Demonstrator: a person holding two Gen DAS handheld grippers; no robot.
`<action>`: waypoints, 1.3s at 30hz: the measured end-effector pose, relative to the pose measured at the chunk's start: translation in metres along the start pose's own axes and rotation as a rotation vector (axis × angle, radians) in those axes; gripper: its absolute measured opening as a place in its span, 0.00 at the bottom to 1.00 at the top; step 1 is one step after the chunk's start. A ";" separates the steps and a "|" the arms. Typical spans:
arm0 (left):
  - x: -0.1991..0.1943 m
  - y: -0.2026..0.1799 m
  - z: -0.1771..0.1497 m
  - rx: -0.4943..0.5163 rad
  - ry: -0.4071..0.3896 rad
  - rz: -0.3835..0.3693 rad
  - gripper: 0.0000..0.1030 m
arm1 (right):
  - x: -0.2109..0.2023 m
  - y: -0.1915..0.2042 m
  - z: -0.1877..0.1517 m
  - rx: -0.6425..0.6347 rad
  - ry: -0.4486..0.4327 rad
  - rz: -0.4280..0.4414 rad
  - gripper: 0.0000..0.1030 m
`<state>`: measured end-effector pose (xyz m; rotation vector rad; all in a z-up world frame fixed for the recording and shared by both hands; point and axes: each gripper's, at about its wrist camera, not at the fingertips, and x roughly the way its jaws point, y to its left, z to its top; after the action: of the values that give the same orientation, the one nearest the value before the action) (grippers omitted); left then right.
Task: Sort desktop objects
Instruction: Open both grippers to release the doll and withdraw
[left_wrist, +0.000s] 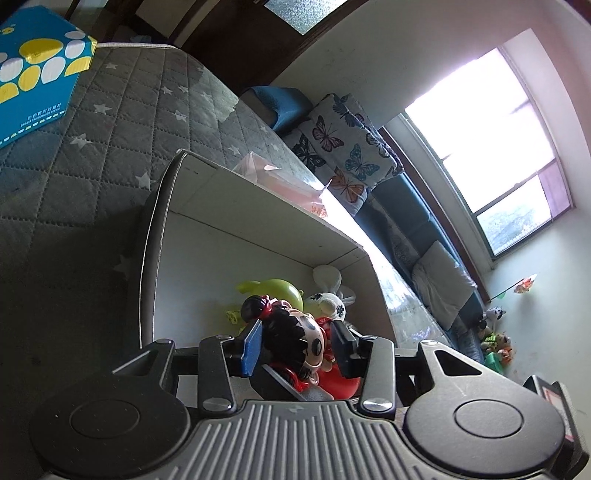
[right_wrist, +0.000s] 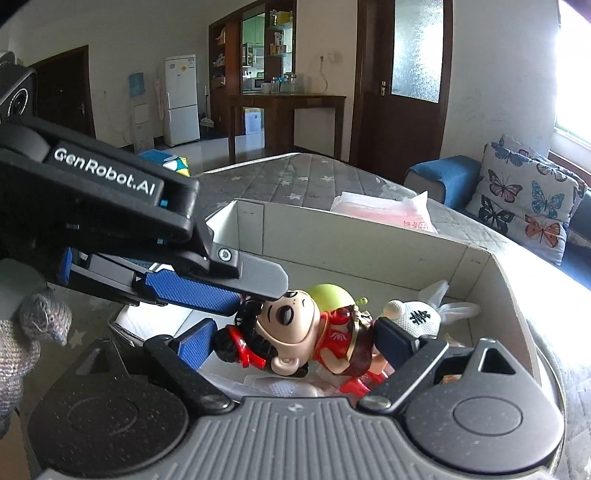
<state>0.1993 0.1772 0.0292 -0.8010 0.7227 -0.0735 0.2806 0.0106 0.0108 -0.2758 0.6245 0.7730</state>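
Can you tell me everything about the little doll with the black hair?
The doll looks like shiny plastic: big pale head, black hair in buns with red ties, red outfit, red shoes. It lies tilted over the white box, above a green toy and a white knitted bunny. The left claw has a blue pad on either side of its head; the right claw flanks its head and body.

Glossy plastic doll (right_wrist: 291, 332), knitted white rabbit (right_wrist: 417, 317), matt cardboard box (right_wrist: 351, 236), quilted cloth mattress (left_wrist: 110, 122).
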 end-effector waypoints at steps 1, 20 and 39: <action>0.000 -0.001 0.000 0.001 0.003 0.003 0.41 | -0.001 0.000 0.000 0.001 -0.001 0.002 0.91; -0.007 -0.016 -0.009 0.097 -0.004 0.061 0.41 | -0.029 -0.006 -0.007 0.057 -0.052 -0.021 0.85; -0.046 -0.046 -0.069 0.364 -0.132 0.139 0.41 | -0.098 0.006 -0.051 0.183 -0.100 -0.056 0.99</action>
<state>0.1316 0.1161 0.0537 -0.4024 0.6152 -0.0252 0.2005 -0.0634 0.0311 -0.0853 0.5860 0.6669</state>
